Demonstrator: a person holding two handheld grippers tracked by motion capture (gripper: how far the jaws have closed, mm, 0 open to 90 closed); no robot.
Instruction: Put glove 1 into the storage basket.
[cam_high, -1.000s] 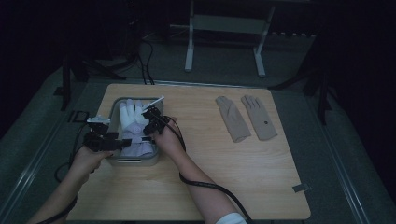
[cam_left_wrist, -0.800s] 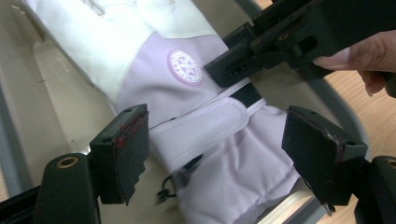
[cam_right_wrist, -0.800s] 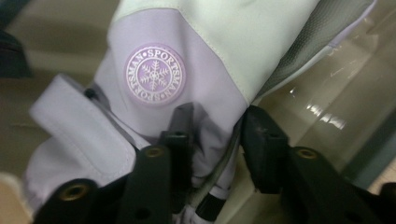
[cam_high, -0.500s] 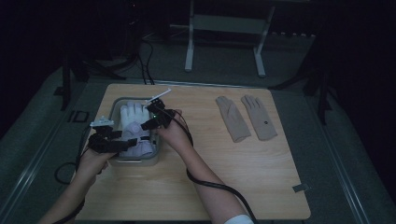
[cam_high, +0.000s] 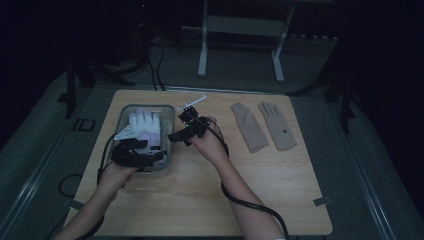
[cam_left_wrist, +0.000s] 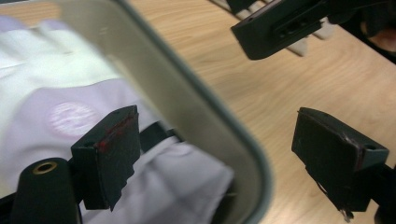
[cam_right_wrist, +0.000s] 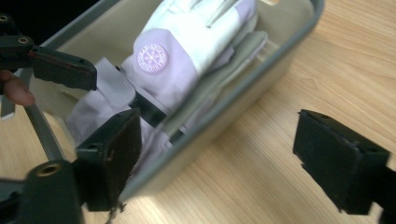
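Both claws wide, empty: right claw (cam_high: 176, 136) just opening beside tray (cam_high: 167, 161), left claw (cam_high: 161, 155) w/ jaws astride rim. Next pair: beige gloves (cam_high: 265, 126) — grab cuff, lift clear.

- Tabletop (cam_high: 280, 190): pale wood, fine lengthwise grain.
- Tray (cam_high: 167, 117), near the tabletop's left edge: dull grey-green rim and walls.
- Glove in the tray (cam_right_wrist: 187, 42): white fingers, lilac back, round lilac badge with a white pattern, black strap at the cuff.
- Folded glove beneath it (cam_right_wrist: 219, 74): muted grey-beige.
- Pair of gloves (cam_high: 250, 127) toward the tabletop's right edge: plain tan-beige; the right-hand one bears a small dark dot.
- Left gripper (cam_left_wrist: 233, 154): black jaws, red traces on one pad edge.
- Right gripper (cam_right_wrist: 219, 158): black jaws.
- Floor mat around the tabletop (cam_high: 45, 135): dark grey-green.
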